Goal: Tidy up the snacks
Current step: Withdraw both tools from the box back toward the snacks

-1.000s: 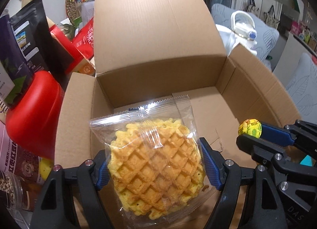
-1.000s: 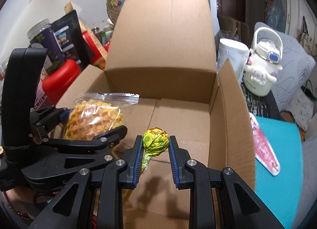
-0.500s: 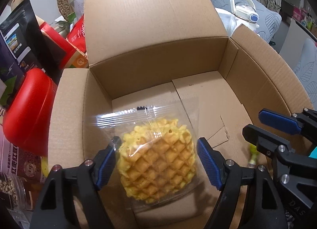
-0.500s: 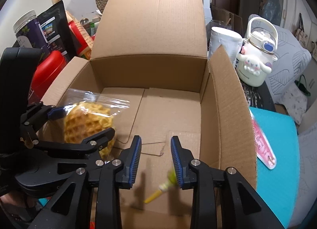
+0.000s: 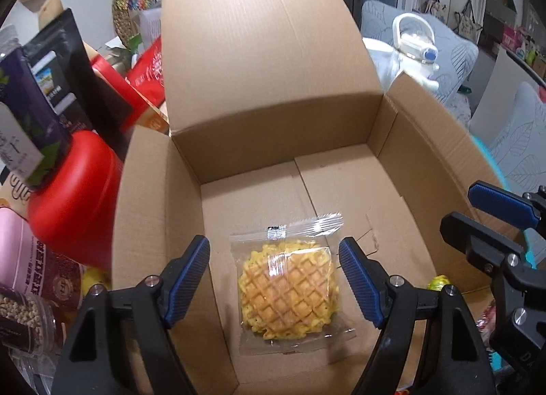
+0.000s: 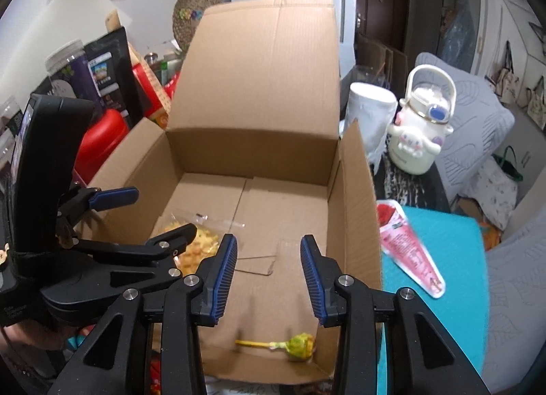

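A cluttered room: grey leaf-print cushions [image 6: 477,128] at 2 o'clock, a dark door at 12, a woven round mat [image 6: 194,9] on the wall at 11. On the worktop sits an open corrugated box [image 5: 266,64], its tall back flap standing upright and blocking the view behind it. Crowded against its left side are a glossy red tub [image 5: 75,190], dark pouches and a jar [image 6: 68,67]; to its right a white cup [image 6: 370,115], a cartoon bottle [image 6: 423,135] and a pink cone-shaped packet [image 6: 409,244] lying on a teal mat [image 6: 454,268]. Left tool [image 5: 274,279] hangs over the box, jaws spread wide, gripping nothing; the waffle [image 5: 288,296], golden and gridded in clear crinkly wrap, lies flat on the box floor below, between its blue ribbed pads. Right tool [image 6: 269,272] also gapes wide and empty; the lollipop [image 6: 300,345], yellow-green wrapper on a yellow stick, lies in the near right corner of the box at 6 o'clock.
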A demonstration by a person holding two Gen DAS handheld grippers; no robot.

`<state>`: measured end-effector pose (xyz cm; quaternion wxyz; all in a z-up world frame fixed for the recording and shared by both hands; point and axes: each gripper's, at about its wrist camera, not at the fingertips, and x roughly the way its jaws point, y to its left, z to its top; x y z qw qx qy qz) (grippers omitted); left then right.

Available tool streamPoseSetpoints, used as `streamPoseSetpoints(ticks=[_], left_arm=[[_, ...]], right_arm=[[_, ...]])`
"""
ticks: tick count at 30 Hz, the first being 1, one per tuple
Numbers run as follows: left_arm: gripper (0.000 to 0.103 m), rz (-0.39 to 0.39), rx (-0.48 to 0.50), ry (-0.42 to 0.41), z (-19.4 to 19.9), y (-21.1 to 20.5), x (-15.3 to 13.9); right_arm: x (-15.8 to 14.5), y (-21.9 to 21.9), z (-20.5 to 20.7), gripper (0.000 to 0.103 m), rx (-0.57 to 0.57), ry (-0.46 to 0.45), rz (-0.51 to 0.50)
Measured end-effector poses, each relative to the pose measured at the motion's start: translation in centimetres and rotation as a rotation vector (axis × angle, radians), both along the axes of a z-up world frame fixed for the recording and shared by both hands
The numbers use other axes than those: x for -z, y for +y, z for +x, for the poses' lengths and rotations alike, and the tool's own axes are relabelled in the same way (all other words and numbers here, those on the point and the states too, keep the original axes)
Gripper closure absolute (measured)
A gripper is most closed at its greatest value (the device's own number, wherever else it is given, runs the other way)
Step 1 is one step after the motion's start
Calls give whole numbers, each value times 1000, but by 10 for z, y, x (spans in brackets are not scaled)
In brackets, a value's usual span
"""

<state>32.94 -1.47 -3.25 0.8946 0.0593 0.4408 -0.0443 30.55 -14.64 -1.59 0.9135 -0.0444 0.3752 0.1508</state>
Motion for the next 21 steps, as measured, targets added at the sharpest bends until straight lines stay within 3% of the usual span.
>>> streamPoseSetpoints(ticks=[9, 21], left_arm=[[25, -56, -18, -102, -33, 5, -47], [25, -87, -17, -265, -110, 12, -111]], right_arm=[[-37, -2, -34, 64, 4, -89, 28], [-86, -1, -104, 64, -18, -225, 46]])
